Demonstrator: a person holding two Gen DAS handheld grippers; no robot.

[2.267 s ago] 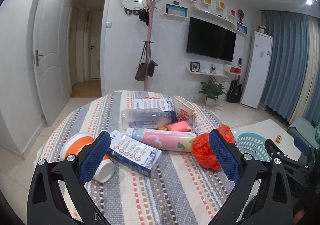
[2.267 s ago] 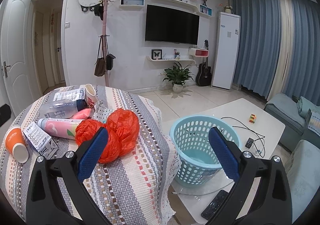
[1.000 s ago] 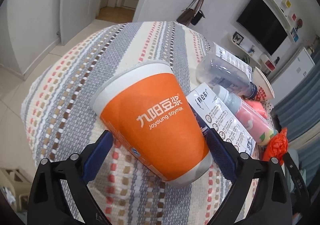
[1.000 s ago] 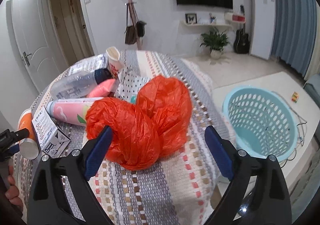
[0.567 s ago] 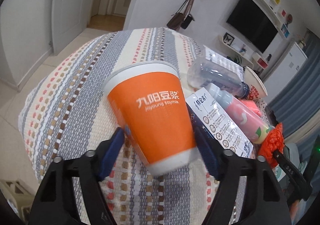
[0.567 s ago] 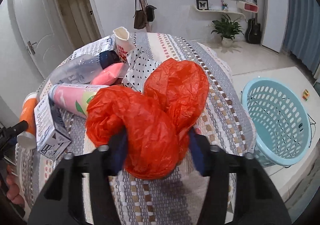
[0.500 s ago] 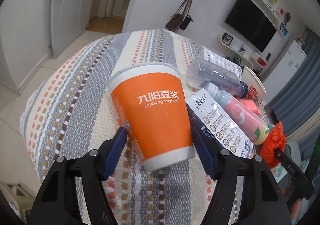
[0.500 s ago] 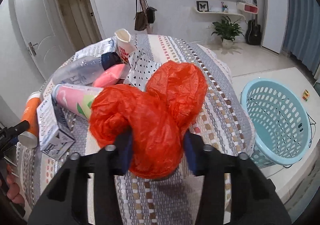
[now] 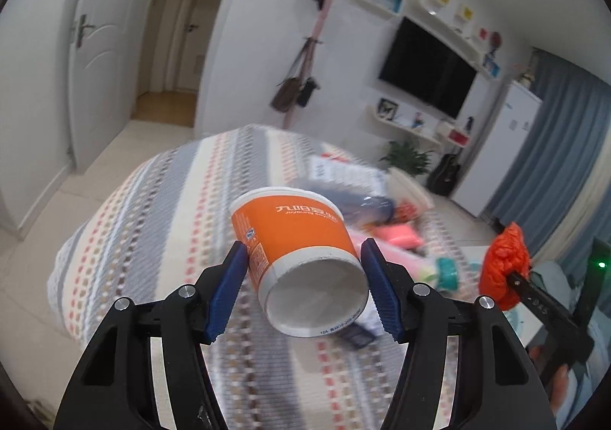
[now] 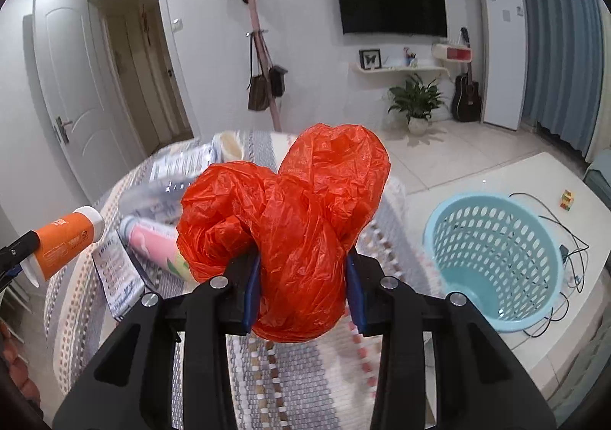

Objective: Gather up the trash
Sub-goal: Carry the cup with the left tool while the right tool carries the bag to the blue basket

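Now, change: both pieces of trash I had reached for on the striped table (image 9: 160,208) were lifted clear of its cloth, where a second earlier they lay on it.
Meaning: I judged the pickup finished and the carry to the blue basket (image 10: 496,258) next.
Left gripper (image 9: 303,286): clenched on the orange paper cup (image 9: 294,239), pads on its sides near the base, cup tipped with its base toward the camera, held above the table.
Right gripper (image 10: 303,290): clenched on the crumpled red plastic bag (image 10: 290,216), which bulged above the pads, over the table's edge nearest the basket.
Basket: beside the table on a low white surface, looking empty.
Left on the table: bottles and a carton, blurred.
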